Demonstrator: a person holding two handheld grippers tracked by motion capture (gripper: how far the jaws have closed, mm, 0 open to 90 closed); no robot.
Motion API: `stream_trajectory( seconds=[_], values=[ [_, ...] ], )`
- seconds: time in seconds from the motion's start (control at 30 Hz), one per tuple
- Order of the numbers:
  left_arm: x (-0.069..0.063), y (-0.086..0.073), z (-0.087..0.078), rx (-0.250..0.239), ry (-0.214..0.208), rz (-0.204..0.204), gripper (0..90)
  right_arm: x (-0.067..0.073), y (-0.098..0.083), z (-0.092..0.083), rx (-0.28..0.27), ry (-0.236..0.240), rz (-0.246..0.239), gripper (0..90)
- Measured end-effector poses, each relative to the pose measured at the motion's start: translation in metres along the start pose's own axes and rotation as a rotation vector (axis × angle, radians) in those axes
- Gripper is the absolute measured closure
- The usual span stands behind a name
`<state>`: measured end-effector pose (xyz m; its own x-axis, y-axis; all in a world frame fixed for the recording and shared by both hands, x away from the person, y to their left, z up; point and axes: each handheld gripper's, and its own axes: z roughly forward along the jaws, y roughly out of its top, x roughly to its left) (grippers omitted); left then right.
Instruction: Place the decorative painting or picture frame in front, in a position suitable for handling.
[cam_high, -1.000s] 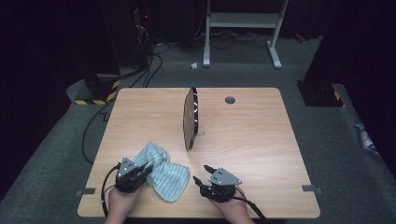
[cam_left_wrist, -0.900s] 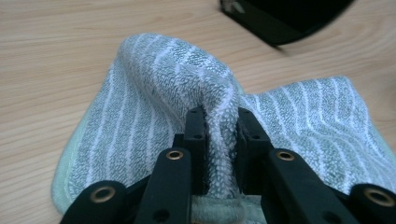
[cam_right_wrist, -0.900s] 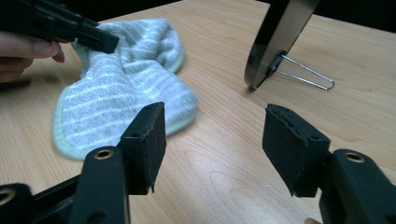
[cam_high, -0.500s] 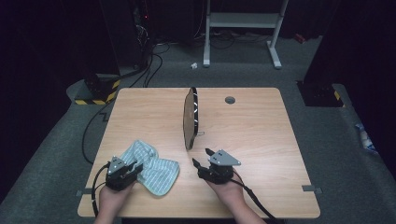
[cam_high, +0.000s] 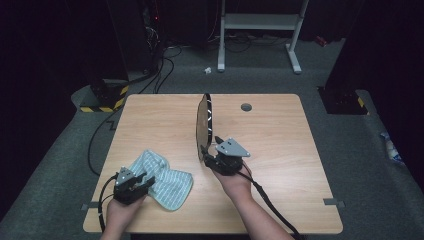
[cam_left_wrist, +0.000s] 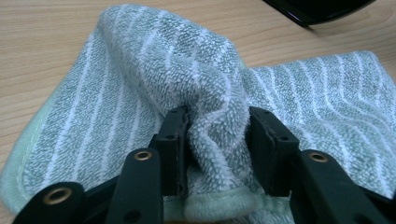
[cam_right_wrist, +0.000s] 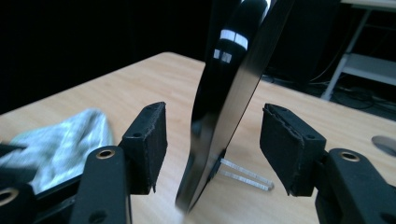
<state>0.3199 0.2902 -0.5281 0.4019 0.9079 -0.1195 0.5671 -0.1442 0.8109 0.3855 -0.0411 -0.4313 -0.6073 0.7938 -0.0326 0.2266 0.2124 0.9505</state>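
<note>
Since the earlier high view, right claw has travelled up the surface from the near edge to the near end of the round mirror; left claw has barely shifted.

Left side: pale green towel with white stripes, terry cloth, lies crumpled on the light wooden surface near the front edge. Left claw sits at the towel's left end. Its jaws have just been opening; in the left gripper view a bunched fold of towel stands between the two black pads, touching the left one, but whether they grip it is hard to tell. Towel's near hem is cut off by the frame bottom.

Centre: round black-rimmed mirror standing upright on edge, seen nearly edge-on, so its face is hard to make out.

Right side: right claw is spread wide, its pads either side of the mirror's rim and clear of it. A thin clear stand rod shows behind the mirror's base; top of the mirror is cut off.
</note>
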Motion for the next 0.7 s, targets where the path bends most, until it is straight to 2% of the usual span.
stream_trajectory(
  seconds=[0.17,0.4,0.7],
  values=[
    [-0.0001,0.0000,0.0000,0.000,-0.005,0.000,56.2,-0.0005,0.0072,0.0104,-0.011,-0.007,0.002,46.8],
    [-0.0002,-0.0001,0.0000,0.001,-0.007,0.000,55.8,-0.0014,0.0086,0.0113,-0.017,-0.014,0.009,60.0],
    [-0.0005,0.0000,0.0001,0.002,-0.005,0.001,55.8,-0.0064,0.0091,0.0087,-0.012,-0.022,0.026,65.3]
  ],
)
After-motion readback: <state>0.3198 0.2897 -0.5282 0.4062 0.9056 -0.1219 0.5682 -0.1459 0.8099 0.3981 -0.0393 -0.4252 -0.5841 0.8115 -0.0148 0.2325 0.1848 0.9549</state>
